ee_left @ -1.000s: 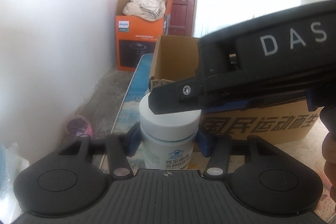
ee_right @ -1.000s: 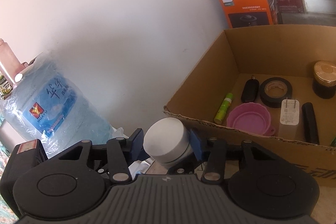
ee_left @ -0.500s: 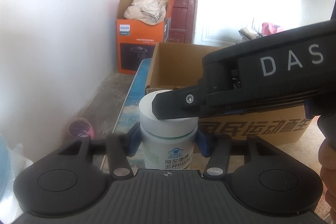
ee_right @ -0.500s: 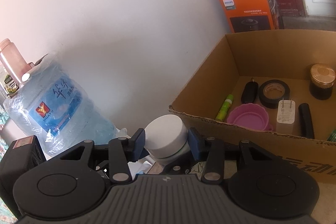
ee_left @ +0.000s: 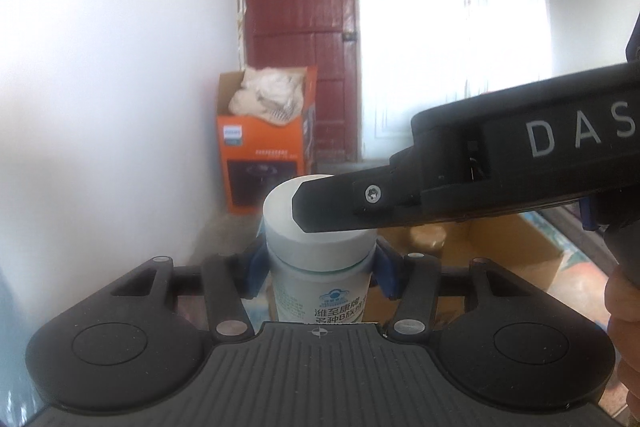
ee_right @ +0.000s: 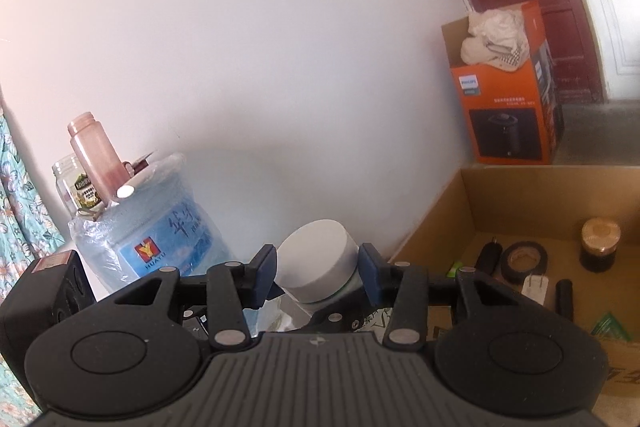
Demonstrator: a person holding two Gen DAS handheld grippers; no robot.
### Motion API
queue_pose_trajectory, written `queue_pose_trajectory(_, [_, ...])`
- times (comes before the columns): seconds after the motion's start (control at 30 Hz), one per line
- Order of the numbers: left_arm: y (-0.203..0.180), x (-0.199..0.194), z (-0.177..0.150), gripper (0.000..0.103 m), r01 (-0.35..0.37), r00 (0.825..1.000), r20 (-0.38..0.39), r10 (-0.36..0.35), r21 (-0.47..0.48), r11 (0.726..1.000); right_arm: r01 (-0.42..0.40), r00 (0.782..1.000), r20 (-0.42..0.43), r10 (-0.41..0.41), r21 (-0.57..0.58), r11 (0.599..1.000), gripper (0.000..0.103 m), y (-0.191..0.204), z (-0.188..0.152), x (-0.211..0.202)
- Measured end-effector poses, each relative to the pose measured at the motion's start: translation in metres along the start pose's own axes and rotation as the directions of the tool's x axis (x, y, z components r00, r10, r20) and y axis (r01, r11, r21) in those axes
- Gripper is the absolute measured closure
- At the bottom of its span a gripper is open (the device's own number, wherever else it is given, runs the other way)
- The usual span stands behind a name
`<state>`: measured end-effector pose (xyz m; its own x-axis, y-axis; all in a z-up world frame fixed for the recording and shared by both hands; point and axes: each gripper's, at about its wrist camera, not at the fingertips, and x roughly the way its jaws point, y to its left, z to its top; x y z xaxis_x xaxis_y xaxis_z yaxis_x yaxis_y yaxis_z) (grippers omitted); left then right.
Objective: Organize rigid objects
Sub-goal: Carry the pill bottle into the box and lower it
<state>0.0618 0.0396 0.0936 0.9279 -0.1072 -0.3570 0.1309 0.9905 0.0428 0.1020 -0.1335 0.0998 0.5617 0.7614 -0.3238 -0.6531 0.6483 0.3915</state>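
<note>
The cardboard box (ee_right: 460, 211) held a tape roll (ee_right: 524, 261), a plug (ee_right: 534, 287) and a dark jar (ee_right: 600, 245). Both the left gripper (ee_left: 318, 267) and right gripper (ee_right: 316, 273) pinched the upright white bottle (ee_left: 320, 255).

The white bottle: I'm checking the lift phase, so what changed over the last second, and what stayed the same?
The white bottle rose: in both wrist views the cardboard box dropped lower and the door came further into view. Nothing was grabbed or released. The left gripper still clamps the bottle's body, and the right gripper still clamps its white cap. The box contents look unmoved.
</note>
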Motion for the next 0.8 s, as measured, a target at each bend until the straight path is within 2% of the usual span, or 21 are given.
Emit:
queue_pose_trajectory(0.17, [-0.018, 0.006, 0.023, 0.05, 0.049, 0.997, 0.05, -0.051, 0.028, 0.998, 0.031, 0.998, 0.058, -0.03, -0.02, 0.999, 0.055, -0.006, 0.022, -0.026])
queue_pose_trajectory(0.3, [-0.035, 0.025, 0.042, 0.05, 0.131, 0.989, 0.064, -0.133, 0.034, 0.991, 0.091, 0.992, 0.093, -0.088, -0.029, 0.995, 0.055, -0.022, 0.037, -0.047])
queue_pose_trajectory(0.43, [-0.06, 0.061, 0.054, 0.05, 0.219, 0.975, 0.03, -0.22, 0.042, 0.975, 0.147, 0.985, 0.095, -0.146, -0.012, 0.989, 0.054, -0.05, 0.048, -0.061])
queue_pose_trajectory(0.57, [-0.085, 0.098, 0.052, 0.05, 0.277, 0.961, -0.013, -0.276, 0.043, 0.96, 0.191, 0.978, 0.082, -0.194, 0.045, 0.981, 0.054, -0.091, 0.052, -0.066])
queue_pose_trajectory(0.8, [-0.111, 0.157, 0.034, 0.05, 0.319, 0.943, -0.11, -0.314, 0.034, 0.947, 0.219, 0.973, 0.039, -0.228, 0.163, 0.962, 0.054, -0.17, 0.043, -0.058])
